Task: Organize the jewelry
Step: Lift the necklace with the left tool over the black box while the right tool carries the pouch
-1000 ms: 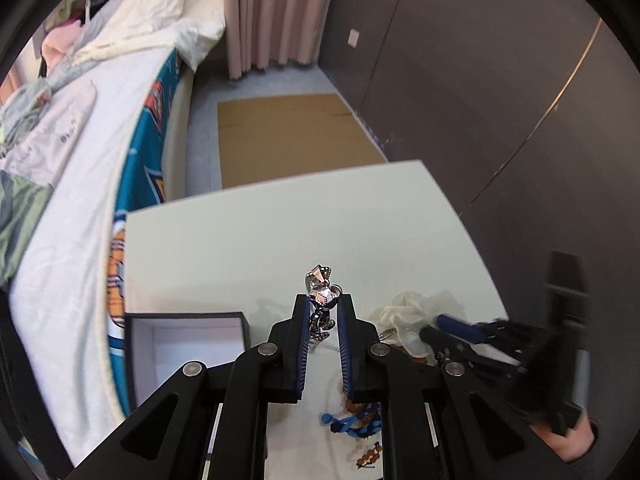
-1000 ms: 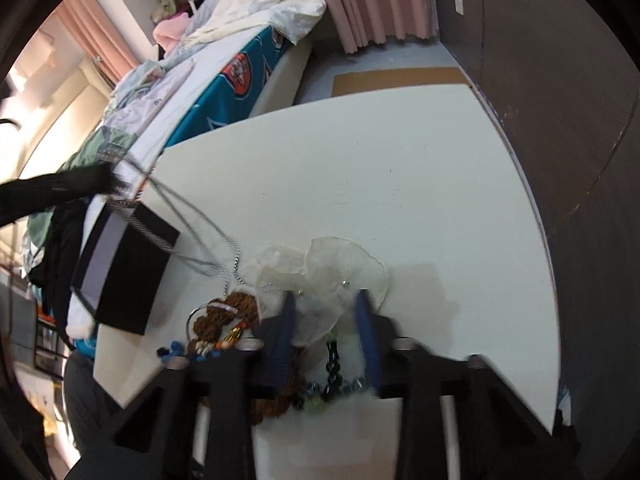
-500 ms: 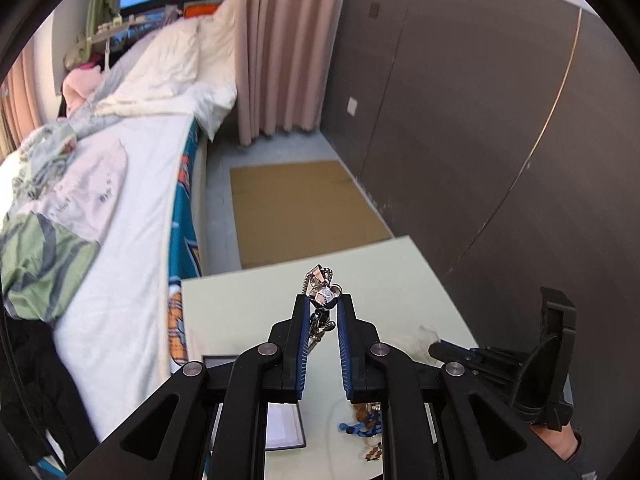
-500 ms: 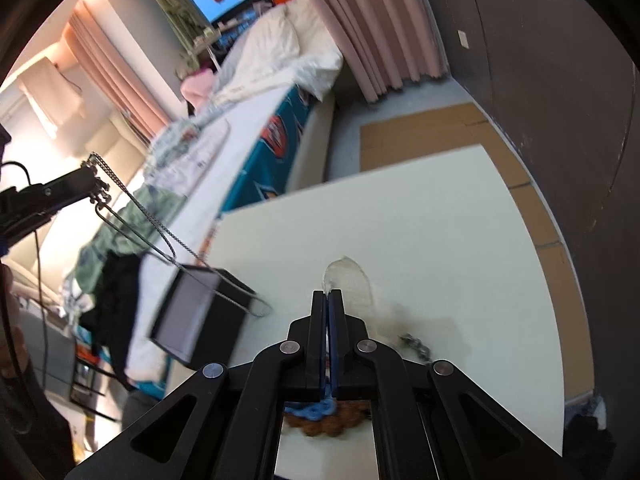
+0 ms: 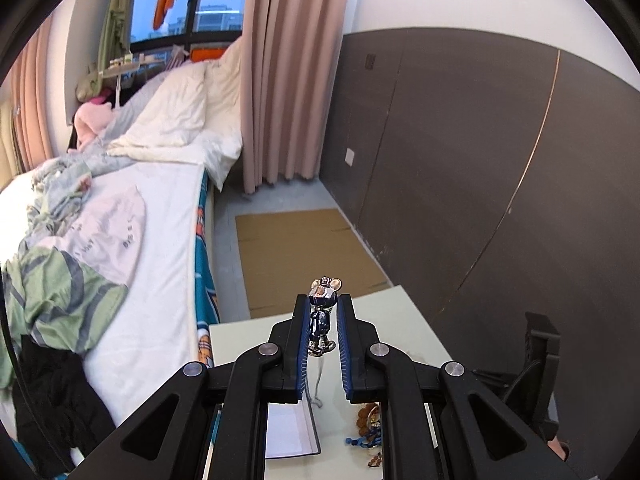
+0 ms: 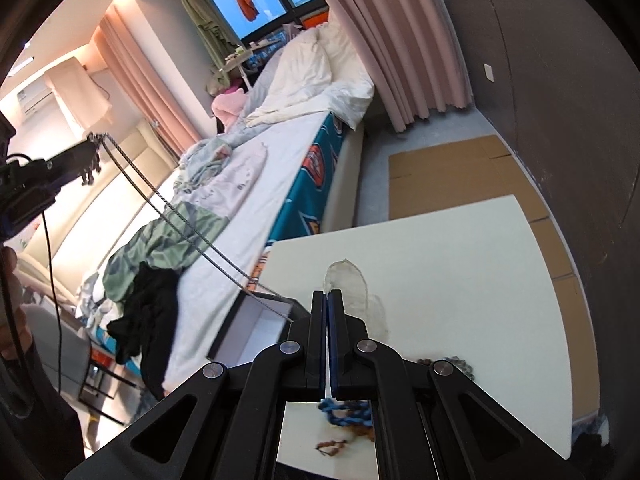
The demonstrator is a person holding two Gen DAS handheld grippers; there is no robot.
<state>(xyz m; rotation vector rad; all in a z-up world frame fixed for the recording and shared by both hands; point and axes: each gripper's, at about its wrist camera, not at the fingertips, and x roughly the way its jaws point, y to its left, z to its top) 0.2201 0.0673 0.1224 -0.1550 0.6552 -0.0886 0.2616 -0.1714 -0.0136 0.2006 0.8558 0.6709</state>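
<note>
My left gripper [image 5: 324, 300] is shut on a small silver and dark blue mouse-figure pendant [image 5: 323, 312], held high above the cream table [image 5: 384, 320]. Its silver chain [image 6: 180, 220] hangs from the left gripper [image 6: 86, 148] down towards the open black box with a white inside [image 6: 256, 328]. My right gripper [image 6: 328, 294] is shut on a sheer white pouch [image 6: 346, 276], which sticks out past the fingertips. Blue and brown bead strings [image 6: 344, 410] lie on the table below, with a dark bead bracelet [image 6: 452, 362] to the right.
A bed [image 5: 152, 208] with rumpled bedding runs along the table's left side. A dark panelled wall [image 5: 460, 160] stands close on the right. Flat cardboard [image 5: 296, 248] lies on the floor beyond the table, before a pink curtain [image 5: 288, 80].
Both grippers have risen well above the table. The right gripper closed on the sheer pouch and lifted it. The pendant's chain has been drawn up off the table.
</note>
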